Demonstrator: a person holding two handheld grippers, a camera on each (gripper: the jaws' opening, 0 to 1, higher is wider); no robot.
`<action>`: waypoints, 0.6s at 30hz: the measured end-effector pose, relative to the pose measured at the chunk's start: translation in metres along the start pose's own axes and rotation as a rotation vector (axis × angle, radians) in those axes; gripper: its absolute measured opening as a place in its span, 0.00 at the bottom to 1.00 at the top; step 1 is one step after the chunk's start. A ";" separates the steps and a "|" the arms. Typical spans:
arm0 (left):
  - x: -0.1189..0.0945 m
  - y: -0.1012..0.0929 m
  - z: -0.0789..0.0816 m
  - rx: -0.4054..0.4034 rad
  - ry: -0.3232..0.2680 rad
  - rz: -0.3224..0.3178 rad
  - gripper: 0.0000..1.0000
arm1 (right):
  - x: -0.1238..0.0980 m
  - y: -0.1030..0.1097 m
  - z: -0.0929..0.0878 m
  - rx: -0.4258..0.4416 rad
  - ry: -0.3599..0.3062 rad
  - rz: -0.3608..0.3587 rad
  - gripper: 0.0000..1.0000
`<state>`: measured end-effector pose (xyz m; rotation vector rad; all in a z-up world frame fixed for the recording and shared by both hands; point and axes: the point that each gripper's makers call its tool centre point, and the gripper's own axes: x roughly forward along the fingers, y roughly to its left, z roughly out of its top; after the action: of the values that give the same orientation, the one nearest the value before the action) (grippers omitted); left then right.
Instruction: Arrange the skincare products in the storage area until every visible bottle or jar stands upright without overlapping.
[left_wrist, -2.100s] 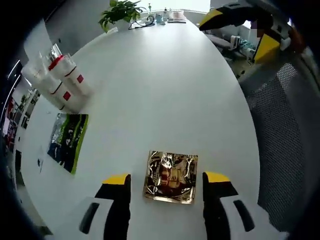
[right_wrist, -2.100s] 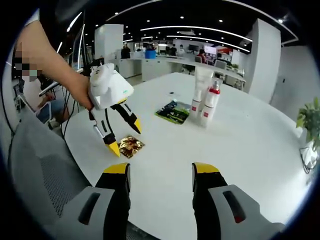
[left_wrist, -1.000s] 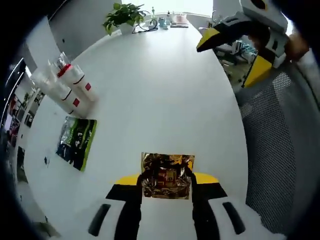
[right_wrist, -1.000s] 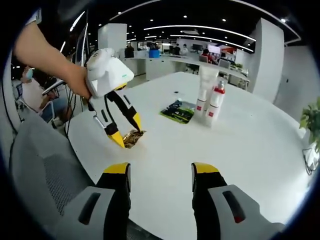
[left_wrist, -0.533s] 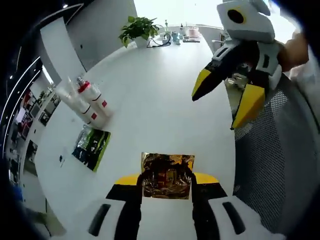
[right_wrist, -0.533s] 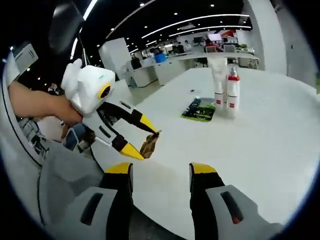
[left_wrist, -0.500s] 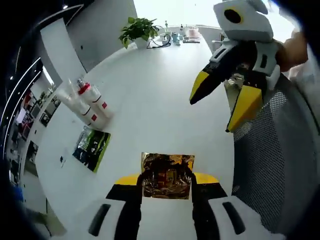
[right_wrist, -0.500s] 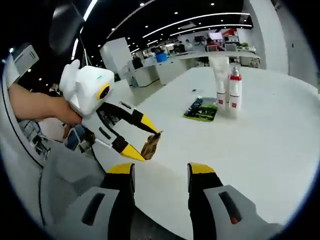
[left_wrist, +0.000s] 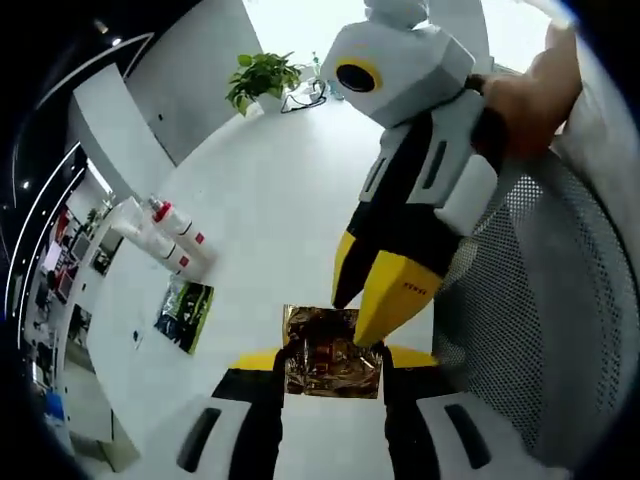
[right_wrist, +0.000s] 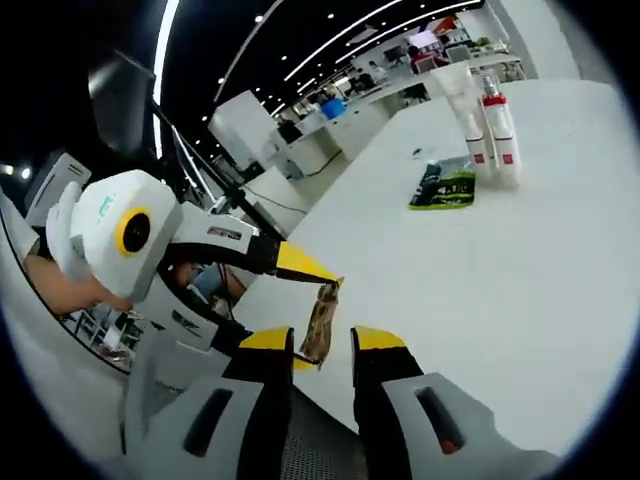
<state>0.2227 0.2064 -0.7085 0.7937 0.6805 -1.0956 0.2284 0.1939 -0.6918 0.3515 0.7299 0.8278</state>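
My left gripper (left_wrist: 332, 356) is shut on a gold foil sachet (left_wrist: 332, 340), held off the white table (left_wrist: 290, 190). My right gripper (right_wrist: 322, 344) is open by a narrow gap, and the sachet (right_wrist: 322, 322) hangs edge-on between its tips; touch cannot be told. In the left gripper view the right gripper (left_wrist: 352, 318) reaches down from the upper right onto the sachet's top edge. Two white bottles with red labels (left_wrist: 165, 232) stand upright together far across the table, also visible as bottles (right_wrist: 488, 122) in the right gripper view.
A green sachet (left_wrist: 185, 315) lies flat near the bottles, sachet (right_wrist: 445, 188). A potted plant (left_wrist: 262, 76) stands at the table's far end. A grey mesh chair (left_wrist: 540, 340) is beside the table edge. A hand (left_wrist: 525, 95) holds the right gripper.
The left gripper shut on the gold sachet and lifted it from the table. The right gripper came in close and its jaws narrowed around the sachet.
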 end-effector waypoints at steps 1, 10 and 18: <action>-0.001 -0.001 0.001 0.003 -0.003 0.002 0.40 | 0.000 0.001 0.000 0.001 -0.001 0.005 0.20; -0.008 -0.013 0.015 0.070 -0.023 0.027 0.40 | 0.003 0.008 -0.007 0.027 0.031 0.061 0.08; -0.013 -0.016 0.015 0.065 -0.048 0.062 0.40 | 0.001 0.016 -0.007 0.029 0.032 0.108 0.00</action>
<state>0.2047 0.1965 -0.6936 0.8358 0.5789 -1.0814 0.2148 0.2044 -0.6887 0.4070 0.7581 0.9268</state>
